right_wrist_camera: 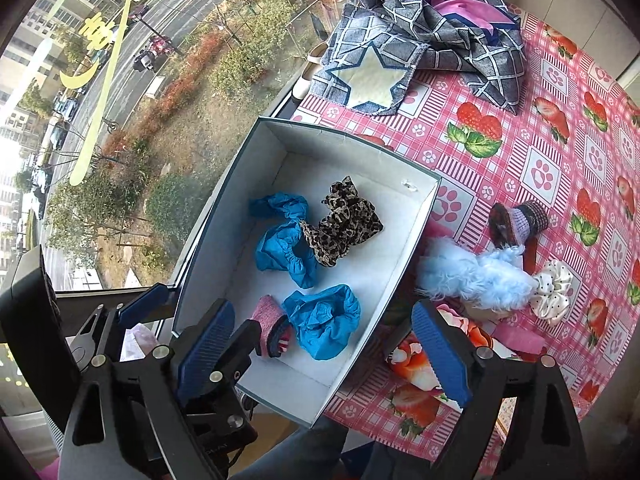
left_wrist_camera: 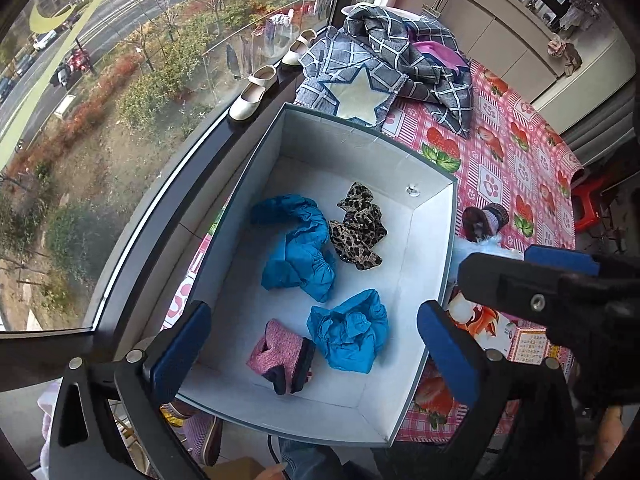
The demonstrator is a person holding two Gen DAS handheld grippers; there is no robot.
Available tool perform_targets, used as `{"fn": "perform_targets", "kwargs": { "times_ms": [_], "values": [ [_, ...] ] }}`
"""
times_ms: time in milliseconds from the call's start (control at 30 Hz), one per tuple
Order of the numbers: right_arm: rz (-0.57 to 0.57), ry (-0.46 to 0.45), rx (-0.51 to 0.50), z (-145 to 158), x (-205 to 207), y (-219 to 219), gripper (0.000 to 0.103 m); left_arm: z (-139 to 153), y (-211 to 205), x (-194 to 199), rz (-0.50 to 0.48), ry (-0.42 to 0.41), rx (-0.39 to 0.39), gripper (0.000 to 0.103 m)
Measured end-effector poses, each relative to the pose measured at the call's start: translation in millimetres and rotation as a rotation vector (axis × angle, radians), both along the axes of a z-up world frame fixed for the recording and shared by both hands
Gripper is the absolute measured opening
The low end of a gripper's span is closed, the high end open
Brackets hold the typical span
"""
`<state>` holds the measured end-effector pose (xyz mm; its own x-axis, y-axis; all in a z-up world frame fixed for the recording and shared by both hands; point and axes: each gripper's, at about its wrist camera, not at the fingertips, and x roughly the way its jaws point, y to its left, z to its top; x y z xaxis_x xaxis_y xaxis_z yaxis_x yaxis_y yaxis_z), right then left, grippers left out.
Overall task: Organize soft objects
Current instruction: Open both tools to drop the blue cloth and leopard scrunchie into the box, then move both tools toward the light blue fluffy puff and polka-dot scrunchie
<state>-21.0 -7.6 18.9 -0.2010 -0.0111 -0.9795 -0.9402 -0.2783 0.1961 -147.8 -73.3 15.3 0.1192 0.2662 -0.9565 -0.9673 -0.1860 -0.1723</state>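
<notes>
A white-lined box [left_wrist_camera: 432, 208] sits on the table [right_wrist_camera: 532, 136] at the window edge, on a pink checked cloth printed with strawberries and paw marks, and four soft items lie on its floor: two blue shoe covers, one long and twisted [left_wrist_camera: 298, 246] toward the far side and one bunched [left_wrist_camera: 349, 330] nearer the camera, one leopard-print scrunchie [left_wrist_camera: 358, 226] touching the long blue cover, and one pink knitted bootie [left_wrist_camera: 282, 356] just beside the bunched cover. Outside the box, on the cloth to its right, the right wrist view shows one fluffy pale-blue piece [right_wrist_camera: 476, 272] close against the box wall, one brown-and-lilac knitted bootie [right_wrist_camera: 516, 218] beyond it, one white polka-dot scrunchie [right_wrist_camera: 554, 290] and one flat pink piece [right_wrist_camera: 520, 340] near the table edge. One grey grid-patterned cloth with a pale star [left_wrist_camera: 384, 68] is heaped at the far end of the table, and two cream shoes [left_wrist_camera: 256, 92] stand on the window ledge. The left claw [left_wrist_camera: 312, 354] hangs spread wide over the near end of the box, gripping nothing. The right claw [right_wrist_camera: 332, 350] is likewise released, its fingers apart over the box's right wall, empty
</notes>
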Motion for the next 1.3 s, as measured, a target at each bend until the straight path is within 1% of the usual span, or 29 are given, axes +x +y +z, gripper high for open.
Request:
{"fn": "perform_targets", "kwargs": {
  "times_ms": [133, 300, 467, 567, 667, 733, 800, 867, 967, 1000, 1033, 1100, 1133, 1233, 1300],
  "values": [
    [-0.039, 0.001, -0.021, 1, 17, -2, 0.091, 3, 2, 5, -0.010, -0.021, 0.007, 0.103],
    [-0.118, 0.012, -0.025, 11, 53, -1, 0.091, 12, 6, 26, -0.069, -0.019, 0.016, 0.103],
    [-0.220, 0.025, -0.030, 23, 106, 2, 0.091, 21, 15, 64, -0.177, -0.035, 0.029, 0.103],
    [-0.287, 0.025, -0.034, 29, 143, 2, 0.091, 24, 20, 94, -0.258, -0.021, 0.035, 0.103],
    [-0.360, 0.028, -0.038, 32, 182, 1, 0.091, 21, 28, 125, -0.336, -0.002, 0.024, 0.103],
    [-0.407, 0.027, -0.042, 32, 206, -1, 0.091, 18, 32, 146, -0.387, 0.024, 0.016, 0.103],
    [-0.450, 0.030, -0.050, 30, 228, -3, 0.091, 13, 36, 168, -0.453, 0.072, 0.014, 0.103],
    [-0.485, 0.030, -0.059, 29, 248, -5, 0.091, 6, 39, 190, -0.548, 0.165, 0.036, 0.103],
    [-0.516, 0.026, -0.071, 24, 272, -7, 0.091, -9, 41, 221, -0.727, 0.358, 0.086, 0.103],
    [-0.524, 0.025, -0.077, 22, 279, -8, 0.091, -15, 42, 228, -0.778, 0.403, 0.094, 0.103],
    [-0.532, 0.026, -0.085, 19, 285, -9, 0.091, -21, 44, 234, -0.822, 0.432, 0.094, 0.103],
    [-0.548, 0.031, -0.101, 13, 298, -9, 0.091, -30, 50, 241, -0.888, 0.452, 0.083, 0.103],
    [-0.555, 0.034, -0.109, 10, 303, -9, 0.091, -34, 53, 244, -0.914, 0.444, 0.074, 0.103],
    [-0.565, 0.044, -0.136, -1, 315, -7, 0.091, -46, 66, 254, -0.975, 0.376, 0.018, 0.103],
    [-0.570, 0.062, -0.162, -9, 321, -3, 0.091, -55, 76, 261, -0.996, 0.341, -0.030, 0.102]
  ]
}}
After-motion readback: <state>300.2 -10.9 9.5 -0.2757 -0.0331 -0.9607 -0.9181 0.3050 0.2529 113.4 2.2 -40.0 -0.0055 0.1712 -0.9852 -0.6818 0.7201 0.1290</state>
